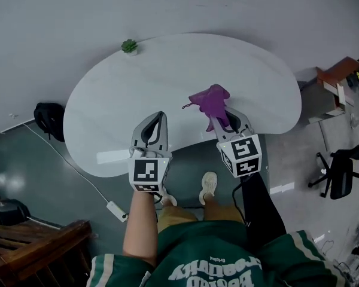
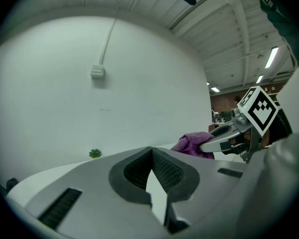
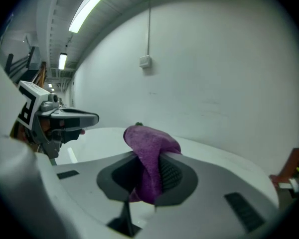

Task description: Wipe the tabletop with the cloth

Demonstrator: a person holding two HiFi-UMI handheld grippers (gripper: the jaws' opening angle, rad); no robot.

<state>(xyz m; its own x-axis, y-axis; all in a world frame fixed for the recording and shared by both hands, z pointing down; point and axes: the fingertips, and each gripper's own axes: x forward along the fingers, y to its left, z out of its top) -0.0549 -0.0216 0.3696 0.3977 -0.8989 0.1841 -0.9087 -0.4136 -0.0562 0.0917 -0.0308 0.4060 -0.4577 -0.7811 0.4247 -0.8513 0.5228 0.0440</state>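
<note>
A purple cloth (image 1: 210,100) hangs bunched from my right gripper (image 1: 223,116), whose jaws are shut on it above the near right part of the white kidney-shaped tabletop (image 1: 167,70). In the right gripper view the cloth (image 3: 148,158) is pinched between the pads and rises above them. My left gripper (image 1: 155,121) is held over the near middle of the tabletop, its jaws shut with nothing between them. The left gripper view shows its tips (image 2: 150,153) meeting, with the cloth (image 2: 194,143) and the right gripper (image 2: 224,136) off to the right.
A small green plant (image 1: 129,46) sits at the table's far left edge. A black bag (image 1: 49,119) lies on the floor left of the table, an office chair (image 1: 341,172) stands at the right, and a wooden bench (image 1: 36,250) is at the lower left. A white cable with a power adapter (image 1: 115,208) runs across the floor.
</note>
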